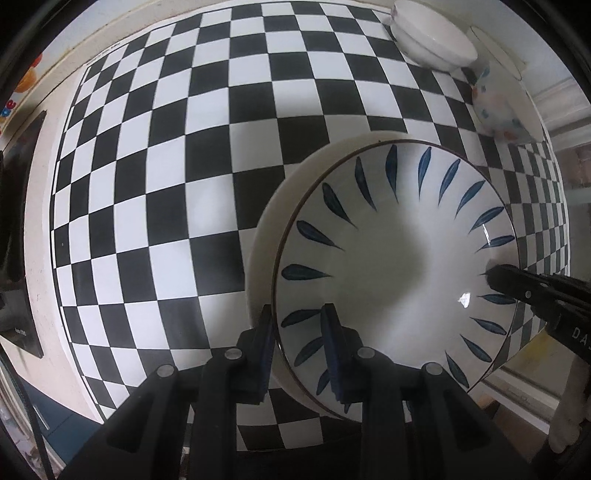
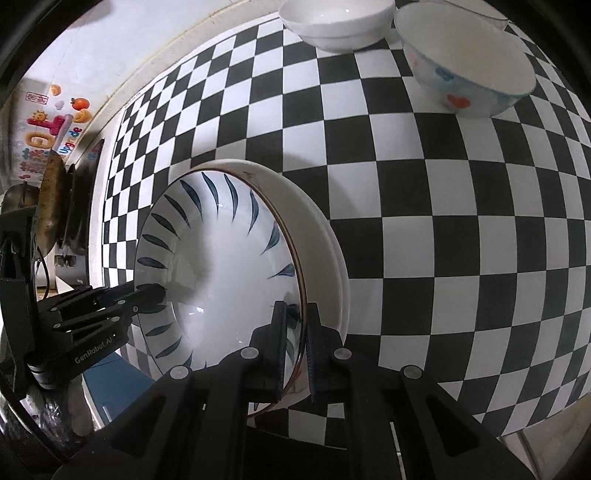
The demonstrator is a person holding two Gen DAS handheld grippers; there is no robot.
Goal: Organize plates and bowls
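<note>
A large white bowl with blue leaf marks [image 1: 399, 266] [image 2: 221, 266] hangs just above the checkered cloth, held from two sides. My left gripper [image 1: 299, 325] is shut on its near rim, one pad inside and one outside. My right gripper [image 2: 295, 325] is shut on the opposite rim in the same way. Each gripper shows in the other's view: the right gripper [image 1: 496, 275] at the bowl's right edge, the left gripper [image 2: 157, 291] at its left edge. At the far side stand stacked plain white bowls [image 1: 432, 37] [image 2: 336, 22] and a flowered bowl [image 1: 498, 110] [image 2: 469, 62].
The black-and-white checkered cloth [image 1: 184, 166] [image 2: 443, 240] covers the table, with its near edge just below the grippers. Dark pans and a stove area [image 2: 62, 206] stand off the left edge. Colourful stickers [image 2: 48, 129] are on the wall behind.
</note>
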